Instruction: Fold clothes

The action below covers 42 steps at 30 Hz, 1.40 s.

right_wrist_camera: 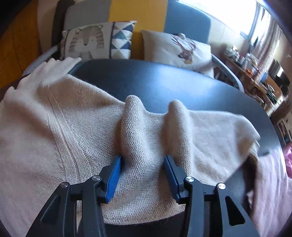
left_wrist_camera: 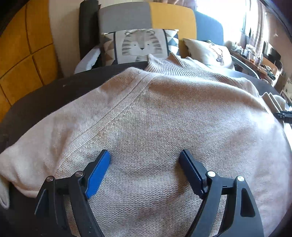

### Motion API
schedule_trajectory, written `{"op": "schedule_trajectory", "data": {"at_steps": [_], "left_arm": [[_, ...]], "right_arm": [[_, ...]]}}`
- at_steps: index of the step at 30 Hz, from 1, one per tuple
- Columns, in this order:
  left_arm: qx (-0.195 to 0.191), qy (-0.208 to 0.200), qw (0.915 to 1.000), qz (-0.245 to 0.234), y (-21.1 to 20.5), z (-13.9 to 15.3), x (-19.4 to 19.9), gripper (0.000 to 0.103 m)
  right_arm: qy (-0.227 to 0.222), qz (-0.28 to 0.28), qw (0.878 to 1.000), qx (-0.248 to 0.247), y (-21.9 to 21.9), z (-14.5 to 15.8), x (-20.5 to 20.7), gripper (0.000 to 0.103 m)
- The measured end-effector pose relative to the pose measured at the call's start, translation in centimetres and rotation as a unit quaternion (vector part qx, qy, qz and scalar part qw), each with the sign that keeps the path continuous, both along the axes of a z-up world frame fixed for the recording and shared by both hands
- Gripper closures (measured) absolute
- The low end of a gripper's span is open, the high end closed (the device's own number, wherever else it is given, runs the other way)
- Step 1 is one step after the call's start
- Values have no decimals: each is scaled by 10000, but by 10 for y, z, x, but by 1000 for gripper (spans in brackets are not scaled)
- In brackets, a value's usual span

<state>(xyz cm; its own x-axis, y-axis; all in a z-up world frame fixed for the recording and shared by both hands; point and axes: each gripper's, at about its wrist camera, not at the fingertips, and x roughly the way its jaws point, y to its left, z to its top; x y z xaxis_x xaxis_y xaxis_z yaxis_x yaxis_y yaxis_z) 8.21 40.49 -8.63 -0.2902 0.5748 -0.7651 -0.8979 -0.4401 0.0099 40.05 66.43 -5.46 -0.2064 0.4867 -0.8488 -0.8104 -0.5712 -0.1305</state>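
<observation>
sweater: i've got a beige knit sweater [left_wrist_camera: 164, 116] spread flat over the dark round table [left_wrist_camera: 54, 85], its ribbed collar [left_wrist_camera: 175, 63] at the far edge of the table, towards the sofa.
seam: a raised shoulder seam [left_wrist_camera: 116, 109] runs slantwise across the sweater, from near the collar down towards my left gripper.
sleeve: in the right wrist view one sleeve [right_wrist_camera: 219, 131] lies out over the table, to the right of the sweater's body.
left gripper: my left gripper [left_wrist_camera: 145, 156] is over the sweater's body, jaws wide apart, knit under them but nothing pinched between the blue pads [left_wrist_camera: 98, 175].
right gripper: my right gripper [right_wrist_camera: 143, 160] is on the sweater by the sleeve, jaws part open; a ridge of knit [right_wrist_camera: 131, 124] stands up between them and the left pad touches it, but i can't tell if it's truly gripped.
table: bare dark top shows beyond the sweater on the far right side [right_wrist_camera: 164, 80].
beyond the table: a tiger-print cushion [left_wrist_camera: 140, 45] and a deer-print cushion [right_wrist_camera: 182, 49] lean on a grey, yellow and blue sofa back [left_wrist_camera: 164, 16].
far right of the table: a cluttered shelf [right_wrist_camera: 255, 67] under a bright window.
</observation>
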Motion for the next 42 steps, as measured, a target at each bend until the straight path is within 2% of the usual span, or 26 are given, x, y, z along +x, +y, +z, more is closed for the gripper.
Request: {"op": "schedule_trajectory", "data": {"at_steps": [2, 3, 6, 8, 11, 13, 17, 20, 23, 27, 32, 34, 36, 38, 42], "left_arm": [[20, -34, 10000, 10, -1, -1, -1, 21], [36, -62, 10000, 14, -1, -1, -2, 21], [66, -43, 10000, 21, -1, -3, -3, 21], [80, -25, 10000, 27, -2, -4, -3, 20], [110, -23, 9999, 38, -4, -4, -3, 19], [127, -19, 9999, 55, -4, -5, -3, 18], [166, -17, 9998, 74, -4, -6, -5, 17], [185, -14, 9998, 85, -4, -7, -4, 16], [219, -57, 9997, 104, -4, -8, -6, 15], [256, -86, 9995, 137, -3, -10, -7, 13], [329, -103, 9993, 169, -4, -12, -8, 12], [353, -124, 9992, 167, -4, -13, -10, 12], [364, -125, 9991, 178, -4, -13, -8, 12], [371, -127, 9991, 185, -4, -13, -7, 12], [361, -116, 9991, 200, -4, -13, -5, 11]], "right_arm": [[-76, -202, 9997, -89, 1, 4, 3, 56], [-103, -272, 9993, 252, -5, 14, -3, 56], [424, 296, 9942, 939, -33, 40, -29, 56], [579, 708, 9898, 1092, -46, 45, -60, 56], [755, 1367, 9821, 1054, -54, 40, -117, 57], [770, 1620, 9784, 1024, -51, 34, -157, 57], [796, 1886, 9761, 735, -45, 19, -222, 62], [621, 1891, 9789, 465, -36, -2, -256, 63], [413, 1663, 9836, 568, -26, -17, -268, 64], [491, 1288, 9880, 697, -11, -24, -270, 63], [308, 1396, 9846, 1011, -4, -28, -285, 62], [350, 1437, 9841, 980, 0, -26, -283, 59], [703, 1387, 9864, 529, 10, -20, -273, 58], [1164, 1049, 9874, 200, 11, -10, -252, 59], [1813, 1091, 9774, 6, -30, 10, -200, 59]]}}
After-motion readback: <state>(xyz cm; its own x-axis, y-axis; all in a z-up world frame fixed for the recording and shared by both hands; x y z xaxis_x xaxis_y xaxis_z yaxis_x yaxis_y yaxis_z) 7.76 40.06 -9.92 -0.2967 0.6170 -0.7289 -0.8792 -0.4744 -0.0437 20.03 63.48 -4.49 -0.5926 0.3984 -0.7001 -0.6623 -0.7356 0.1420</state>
